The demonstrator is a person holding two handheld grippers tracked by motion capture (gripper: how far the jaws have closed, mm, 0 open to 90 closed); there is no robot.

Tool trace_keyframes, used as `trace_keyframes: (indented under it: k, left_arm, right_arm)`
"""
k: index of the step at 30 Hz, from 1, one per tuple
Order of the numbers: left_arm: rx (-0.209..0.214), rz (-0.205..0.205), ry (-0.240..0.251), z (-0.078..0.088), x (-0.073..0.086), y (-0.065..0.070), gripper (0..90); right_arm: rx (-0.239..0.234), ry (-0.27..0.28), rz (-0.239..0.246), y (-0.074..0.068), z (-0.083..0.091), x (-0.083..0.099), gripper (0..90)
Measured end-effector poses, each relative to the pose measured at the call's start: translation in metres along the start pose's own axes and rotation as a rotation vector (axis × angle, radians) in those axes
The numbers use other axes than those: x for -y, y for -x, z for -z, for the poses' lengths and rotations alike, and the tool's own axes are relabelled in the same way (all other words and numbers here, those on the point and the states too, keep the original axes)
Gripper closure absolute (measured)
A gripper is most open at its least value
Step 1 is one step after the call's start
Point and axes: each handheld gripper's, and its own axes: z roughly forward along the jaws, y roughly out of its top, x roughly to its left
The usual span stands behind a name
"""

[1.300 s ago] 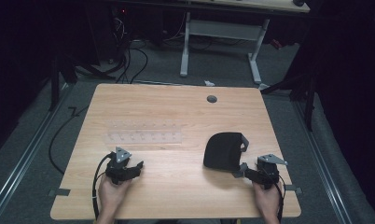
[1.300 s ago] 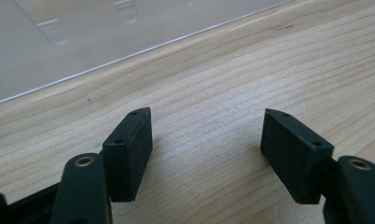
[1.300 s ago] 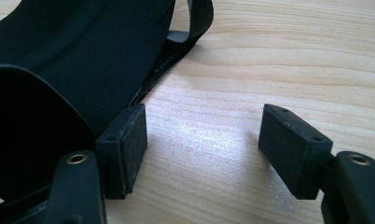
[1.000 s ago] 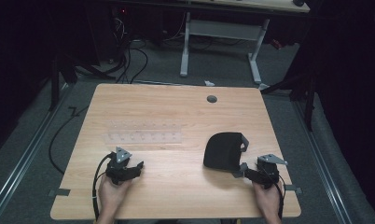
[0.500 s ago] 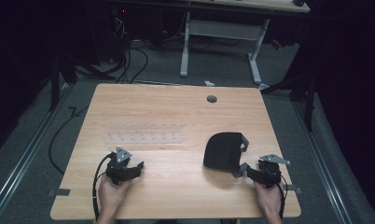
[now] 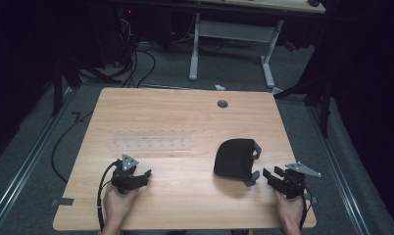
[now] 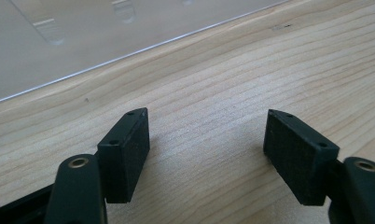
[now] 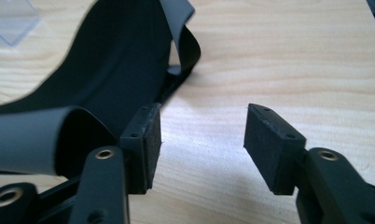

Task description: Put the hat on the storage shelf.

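The right gripper (image 6: 269, 175) sat at the black pouch's (image 6: 234, 157) four o'clock, jaws just narrowing on bare wood — the left gripper (image 6: 145, 177) gaped wide, empty, at eight o'clock on the table (image 6: 185, 112).

Overhead view; two close, perhaps table-level (image 6: 185, 196)

On the counter (image 6: 185, 117), a black pouch (image 6: 234, 157) lies just beside the right gripper (image 6: 276, 177), the left gripper (image 6: 136, 177) well apart

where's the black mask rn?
High view: black mask lies on the table's right half, just left of the right gripper, right of the clear rack.
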Motion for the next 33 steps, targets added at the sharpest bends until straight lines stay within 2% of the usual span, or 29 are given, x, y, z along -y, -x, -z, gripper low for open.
trace_keyframes:
  k: [3,7,11,21,33]
  left_arm:
    - [-0.001,0.001,0.001,0.000,0.000,0.000,31.8]
    - [-0.001,-0.001,-0.003,-0.001,0.000,0.000,31.7]
    - [0.000,0.000,-0.003,-0.001,0.000,0.000,31.5]
    - [0.000,-0.001,-0.004,-0.001,0.000,0.000,31.2]
    - [0.002,-0.001,-0.005,-0.001,0.000,0.000,30.7]
  right_arm:
    - [-0.034,0.029,-0.006,0.000,0.004,-0.010,46.0]
    - [-0.057,0.045,0.006,0.001,0.003,-0.019,42.7]
    - [-0.076,0.030,0.022,-0.001,-0.007,-0.030,35.6]
    - [-0.105,0.026,0.016,-0.005,-0.023,-0.042,31.9]
    - [-0.140,-0.011,0.014,-0.003,-0.047,-0.063,27.3]
